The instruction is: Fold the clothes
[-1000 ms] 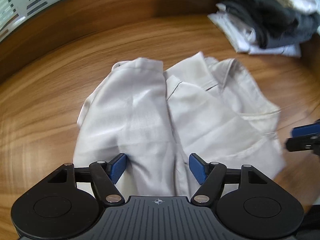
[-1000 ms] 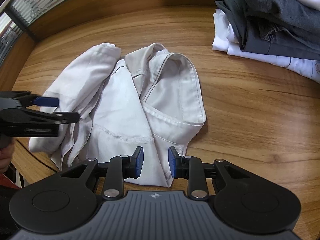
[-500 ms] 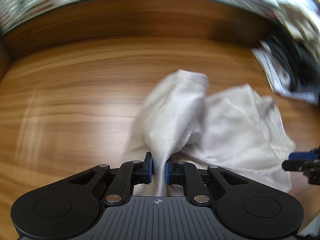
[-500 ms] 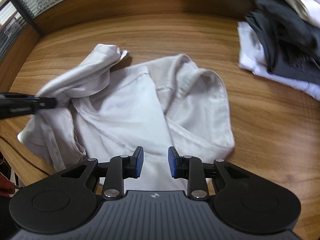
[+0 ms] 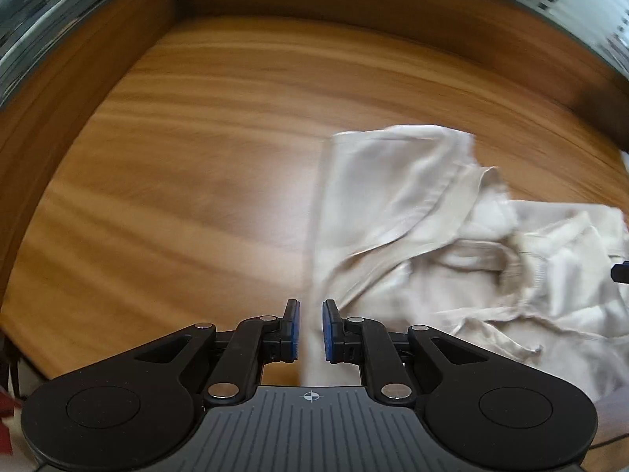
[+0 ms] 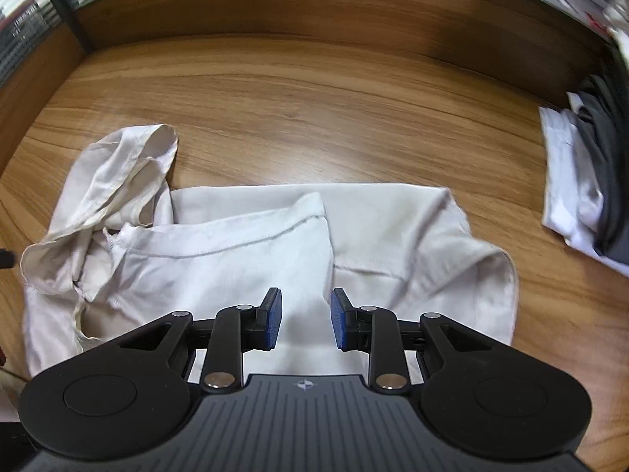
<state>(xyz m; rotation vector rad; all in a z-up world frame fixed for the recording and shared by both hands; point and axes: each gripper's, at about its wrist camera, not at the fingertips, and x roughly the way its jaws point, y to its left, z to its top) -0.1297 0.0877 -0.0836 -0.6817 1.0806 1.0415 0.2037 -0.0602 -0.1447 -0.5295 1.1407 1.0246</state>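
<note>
A cream shirt (image 5: 412, 204) lies crumpled on the wooden table (image 5: 188, 165). My left gripper (image 5: 310, 308) is shut on a fold of its sleeve, which runs blurred up and to the right from the pads. In the right wrist view the shirt (image 6: 236, 251) is spread wide, with the bunched sleeve (image 6: 118, 173) at the left. My right gripper (image 6: 306, 295) hovers over the shirt's near middle. Its jaws stand partly apart and the cloth lies flat below, not pinched. A dark tip of the right gripper (image 5: 622, 271) shows at the frame's right edge.
A stack of folded white and dark grey clothes (image 6: 582, 181) sits at the far right of the table. A raised wooden rim (image 6: 314, 11) runs along the back, with window blinds behind it. Bare tabletop (image 6: 314, 110) lies beyond the shirt.
My left gripper shut on the sleeve and pulled it left, drawing the shirt out wider. My right gripper slid left over the shirt, from its corner to its middle, with the same gap.
</note>
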